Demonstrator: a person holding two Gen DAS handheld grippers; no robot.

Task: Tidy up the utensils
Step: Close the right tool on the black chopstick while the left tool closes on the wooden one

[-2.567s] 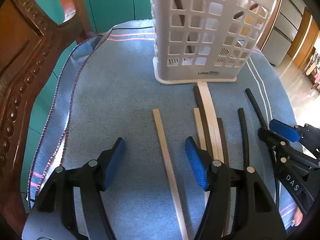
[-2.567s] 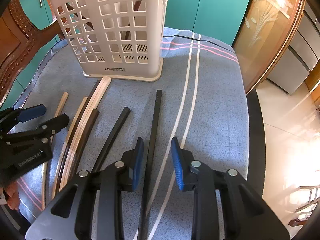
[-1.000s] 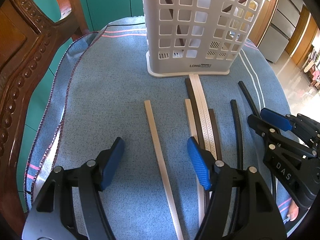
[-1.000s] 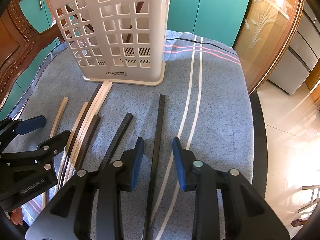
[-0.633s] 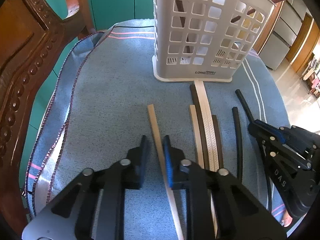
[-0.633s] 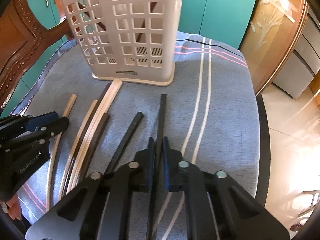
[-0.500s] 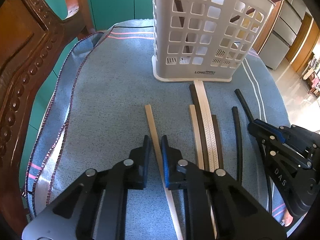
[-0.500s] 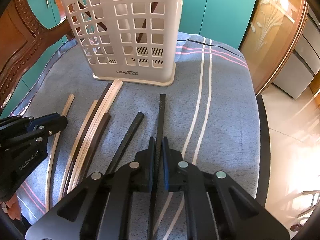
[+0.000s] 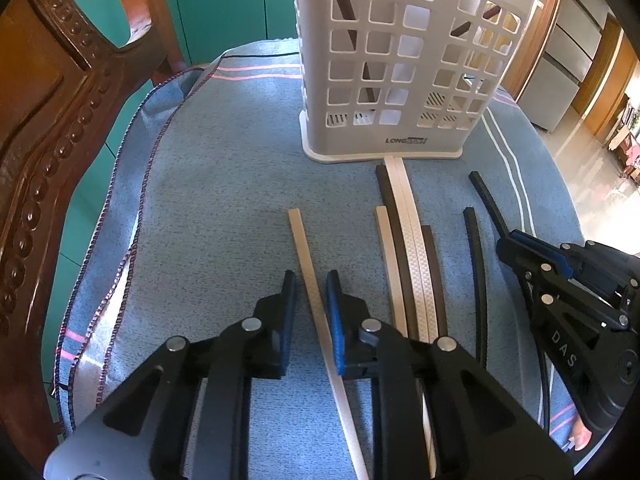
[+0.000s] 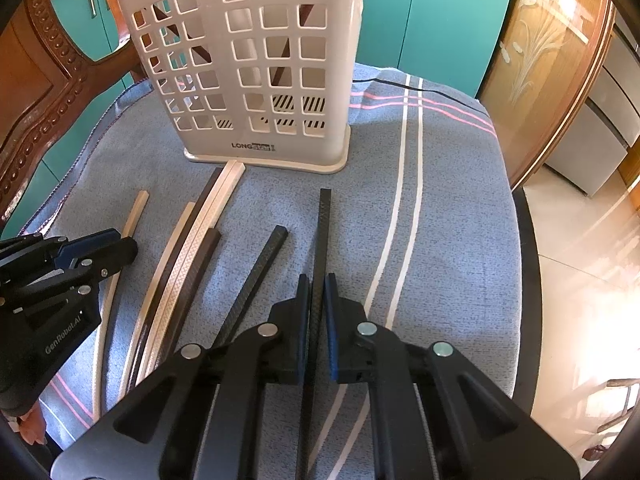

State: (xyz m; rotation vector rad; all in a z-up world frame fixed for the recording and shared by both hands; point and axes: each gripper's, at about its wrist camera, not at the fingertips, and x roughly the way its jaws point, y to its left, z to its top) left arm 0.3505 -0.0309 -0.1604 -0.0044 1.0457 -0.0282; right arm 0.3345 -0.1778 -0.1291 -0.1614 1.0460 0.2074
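Your left gripper (image 9: pixel 311 280) sits low, jaws pinched on the pale stick (image 9: pixel 308 264); your right gripper (image 10: pixel 316 284) clamps the black stick (image 10: pixel 323 232). Both sticks lie mid-cloth (image 9: pixel 220 200), pointing toward the basket (image 9: pixel 400 60) at its far edge.

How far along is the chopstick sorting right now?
Early on. The white basket already holds a few dark sticks. The left gripper is closed on a beige chopstick, the right gripper on a black chopstick. Five more sticks remain on the blue cloth.

Both grippers are black plastic with blue-padded fingers (image 9: pixel 335 312), silver screws and white "GenRobot.AI" lettering (image 10: pixel 66 333).
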